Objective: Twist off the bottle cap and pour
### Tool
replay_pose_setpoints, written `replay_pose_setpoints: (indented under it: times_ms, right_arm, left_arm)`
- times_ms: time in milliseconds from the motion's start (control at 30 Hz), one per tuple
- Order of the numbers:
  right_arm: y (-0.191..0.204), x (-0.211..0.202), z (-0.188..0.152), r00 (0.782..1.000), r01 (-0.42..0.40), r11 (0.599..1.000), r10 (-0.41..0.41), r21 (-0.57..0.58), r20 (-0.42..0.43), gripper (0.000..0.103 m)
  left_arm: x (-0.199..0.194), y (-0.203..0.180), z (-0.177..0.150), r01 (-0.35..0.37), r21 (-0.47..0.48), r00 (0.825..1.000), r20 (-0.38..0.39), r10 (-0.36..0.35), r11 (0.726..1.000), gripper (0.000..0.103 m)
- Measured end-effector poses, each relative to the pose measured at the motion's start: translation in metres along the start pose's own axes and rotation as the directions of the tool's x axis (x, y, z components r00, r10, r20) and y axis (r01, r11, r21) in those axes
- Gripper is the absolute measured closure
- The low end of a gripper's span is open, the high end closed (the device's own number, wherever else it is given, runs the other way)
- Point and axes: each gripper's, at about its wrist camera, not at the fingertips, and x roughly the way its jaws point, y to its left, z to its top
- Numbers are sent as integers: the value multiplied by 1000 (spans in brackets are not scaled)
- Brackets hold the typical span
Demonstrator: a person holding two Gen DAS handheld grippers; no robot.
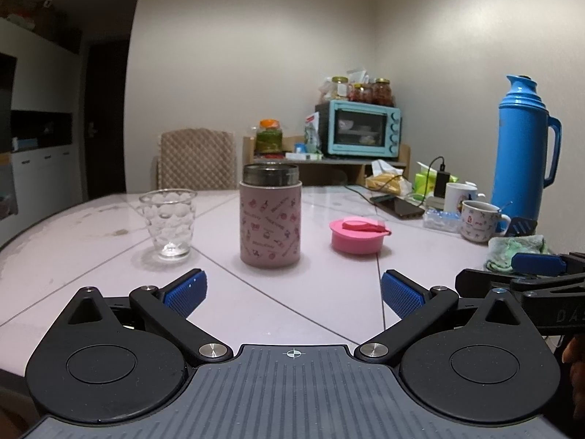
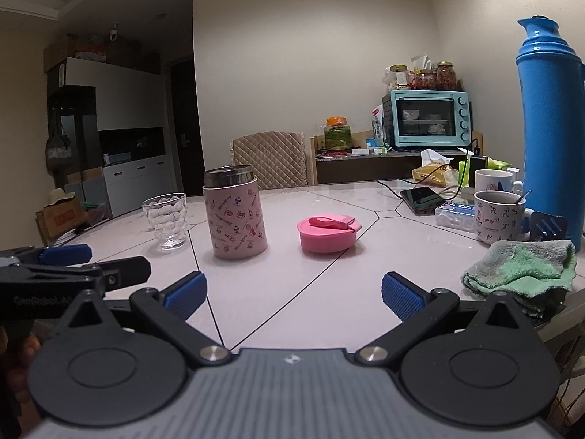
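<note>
Standing upright mid-bench, the pink bottle has its steel mouth uncovered; its pink cap lies on the bench to its right, apart from it. A clear glass stands near the bottle's left side and looks empty. The left hand-held gripper hovers low in front of the bottle, fingers spread wide with nothing between them. The right hand-held gripper is likewise spread and empty, facing the gap between bottle and cap. A green rag, mugs and a blue thermos sit at the right.
</note>
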Motion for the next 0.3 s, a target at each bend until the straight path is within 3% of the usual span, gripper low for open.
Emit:
replay_pose_setpoints:
  times_ms: [300]
  right_arm:
    - [2,2,0,1000,-6,1000,6,-2,-2,0]
  left_arm:
    - [-1,0,1,7,-2,1000,4,-7,1000,0]
